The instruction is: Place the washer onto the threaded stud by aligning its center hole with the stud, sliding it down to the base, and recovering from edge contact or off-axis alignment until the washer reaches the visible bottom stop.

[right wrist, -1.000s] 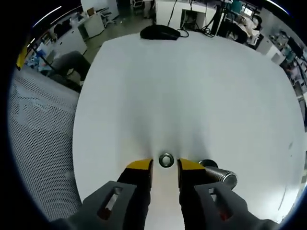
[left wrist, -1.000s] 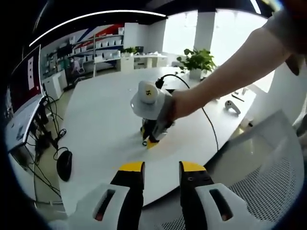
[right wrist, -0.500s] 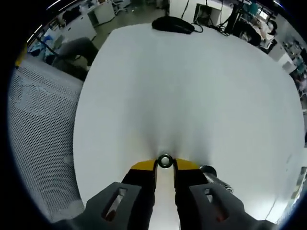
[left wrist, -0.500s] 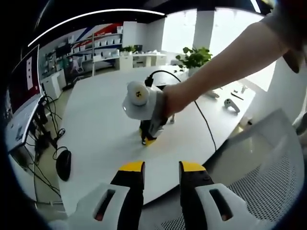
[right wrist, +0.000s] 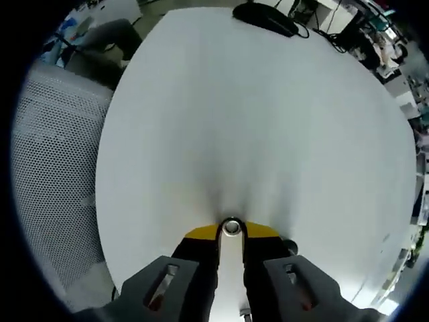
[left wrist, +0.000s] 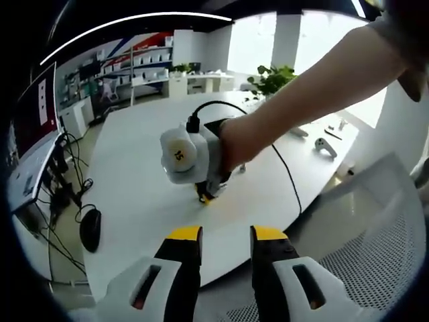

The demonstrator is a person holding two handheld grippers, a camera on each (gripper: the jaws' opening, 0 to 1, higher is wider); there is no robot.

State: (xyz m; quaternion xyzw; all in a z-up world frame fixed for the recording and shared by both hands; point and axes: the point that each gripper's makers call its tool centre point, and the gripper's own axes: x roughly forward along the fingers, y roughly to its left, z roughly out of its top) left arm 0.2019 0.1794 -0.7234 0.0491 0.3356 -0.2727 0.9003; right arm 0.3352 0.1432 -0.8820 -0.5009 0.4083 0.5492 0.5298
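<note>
Bright daylight from windows (left wrist: 268,40) beyond left gripper (left wrist: 226,236), blown out. Table (right wrist: 268,134) ahead of right gripper (right wrist: 231,231) glares white, shadows faint. Fisheye bending edges; slight softness.

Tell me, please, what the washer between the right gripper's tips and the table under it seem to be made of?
The washer looks like bare metal: silvery grey with a bright glint around its dark centre hole. The table has a smooth, matte white top with soft shading and no grain, likely laminate or painted board, though the look leaves that open.
</note>
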